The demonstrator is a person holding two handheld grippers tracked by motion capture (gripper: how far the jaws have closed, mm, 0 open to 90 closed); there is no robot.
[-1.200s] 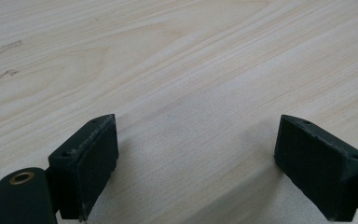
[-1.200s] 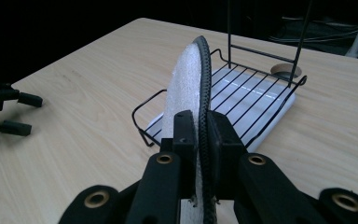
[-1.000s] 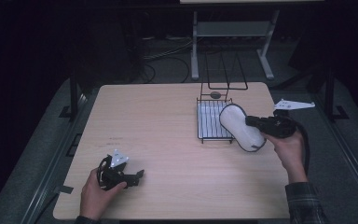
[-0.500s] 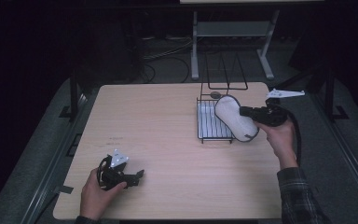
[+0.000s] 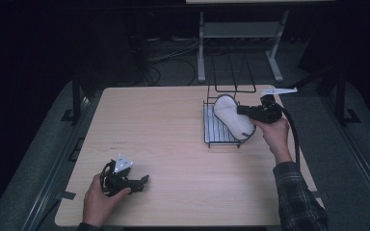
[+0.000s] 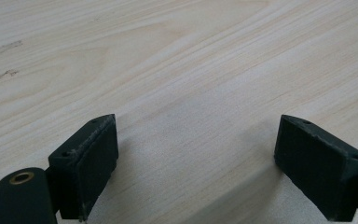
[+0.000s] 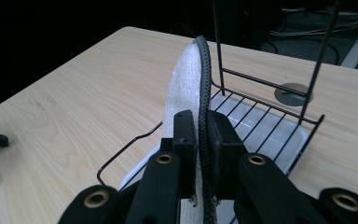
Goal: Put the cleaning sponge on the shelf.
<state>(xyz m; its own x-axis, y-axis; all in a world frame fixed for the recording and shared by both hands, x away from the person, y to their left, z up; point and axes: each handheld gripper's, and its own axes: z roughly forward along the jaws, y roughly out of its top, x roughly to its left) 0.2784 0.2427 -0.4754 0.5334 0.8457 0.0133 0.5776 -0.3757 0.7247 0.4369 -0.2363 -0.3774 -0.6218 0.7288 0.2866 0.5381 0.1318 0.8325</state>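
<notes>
Right gripper [image 5: 243, 111], closed on the rim of a white slipper sole [image 5: 232, 118] with dark edging; the sole extends straight ahead of the jaws, standing on edge over the black wire rack [image 5: 214, 138], whose white tray lies below and beyond the jaw tips. Left gripper [image 5: 142, 180], jaws wide apart with nothing between them, low over the bare table [image 5: 164, 125].
</notes>
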